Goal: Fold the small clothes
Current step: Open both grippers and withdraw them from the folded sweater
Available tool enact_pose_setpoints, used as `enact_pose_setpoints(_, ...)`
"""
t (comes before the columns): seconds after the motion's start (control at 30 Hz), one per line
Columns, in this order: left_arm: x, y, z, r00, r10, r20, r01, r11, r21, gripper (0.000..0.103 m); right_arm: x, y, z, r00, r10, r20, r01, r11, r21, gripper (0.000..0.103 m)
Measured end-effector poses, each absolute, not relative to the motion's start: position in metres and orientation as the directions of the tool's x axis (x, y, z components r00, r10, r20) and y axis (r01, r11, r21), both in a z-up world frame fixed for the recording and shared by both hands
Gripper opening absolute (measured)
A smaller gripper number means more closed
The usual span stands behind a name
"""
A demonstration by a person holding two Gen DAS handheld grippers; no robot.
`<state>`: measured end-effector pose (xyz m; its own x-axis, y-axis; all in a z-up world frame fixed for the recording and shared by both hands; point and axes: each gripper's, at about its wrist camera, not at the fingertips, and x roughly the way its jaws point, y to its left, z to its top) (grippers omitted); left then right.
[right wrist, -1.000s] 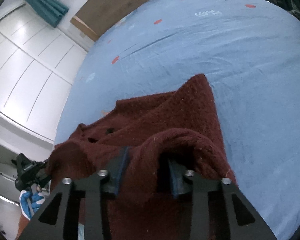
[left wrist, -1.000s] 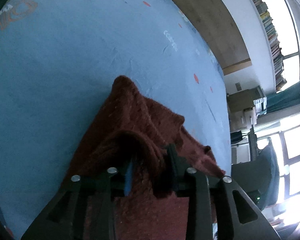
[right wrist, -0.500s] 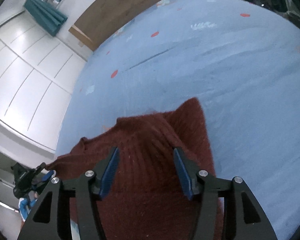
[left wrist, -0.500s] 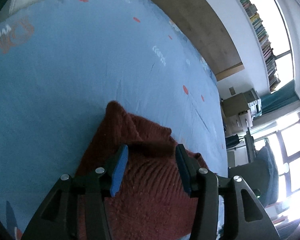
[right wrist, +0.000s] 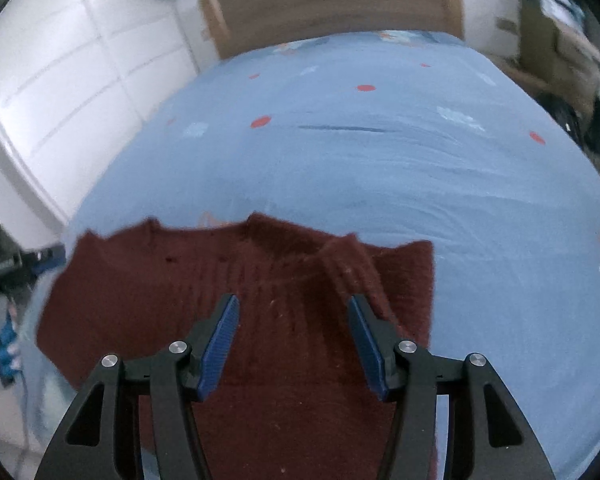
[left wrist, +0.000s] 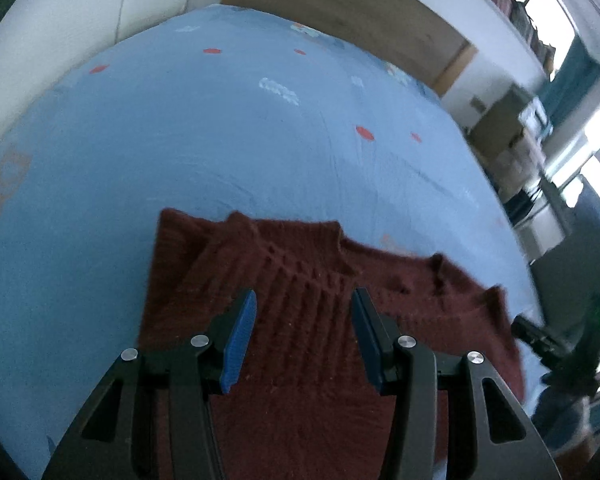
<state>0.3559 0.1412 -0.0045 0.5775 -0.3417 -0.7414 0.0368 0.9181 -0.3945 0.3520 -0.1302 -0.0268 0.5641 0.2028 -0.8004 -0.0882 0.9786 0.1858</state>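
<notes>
A dark red knitted garment [left wrist: 300, 280] lies on the blue bed sheet [left wrist: 220, 140], folded over on itself with a ribbed layer on top. My left gripper [left wrist: 303, 300] is open and empty, just above the garment's left part. In the right wrist view the same garment [right wrist: 140, 280] lies flat below my right gripper [right wrist: 292, 306], which is open and empty above its right part. The other gripper shows at the right edge of the left wrist view [left wrist: 548, 340] and at the left edge of the right wrist view [right wrist: 16, 264].
The bed has a wooden headboard [right wrist: 328, 8] at the far end. White cupboard doors [right wrist: 60, 80] stand left of the bed. Shelves, boxes and a bright window [left wrist: 560, 120] stand on the other side.
Both grippers let go of the garment's edge, opened, and lifted back. The folded layer now lies flat on the garment.
</notes>
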Motion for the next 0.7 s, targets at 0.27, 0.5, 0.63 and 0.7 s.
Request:
enact_pose_setpoints(0.27, 0.352, 0.110, -0.048, 0.603, -0.135, -0.786, 0.032, 0.989, -0.145, 0.044, 0.354, -0.135, -0.064, 0.528, 0.126, -0.840, -0.050, 0.992, 0.118, 0.058)
enact_pose_setpoints(0.5, 0.340, 0.106, -0.055, 0.634, -0.057, -0.772, 0.011, 0.998, -0.065, 0.044, 0.346, -0.148, -0.065, 0.528, 0.112, -0.842, -0.050, 0.994, 0.101, 0.057)
enact_pose_setpoints(0.63, 0.332, 0.104, -0.045, 0.647, -0.025, -0.762, 0.003, 1.000, -0.030, 0.044, 0.341, -0.148, -0.057, 0.534, 0.089, -0.841, -0.033, 0.996, 0.084, 0.057)
enact_pose_setpoints(0.7, 0.325, 0.102, -0.041, 0.657, -0.019, -0.754, 0.004, 1.000, -0.021, 0.044, 0.334, -0.144, -0.050, 0.544, 0.079, -0.835, -0.033, 0.997, 0.073, 0.058)
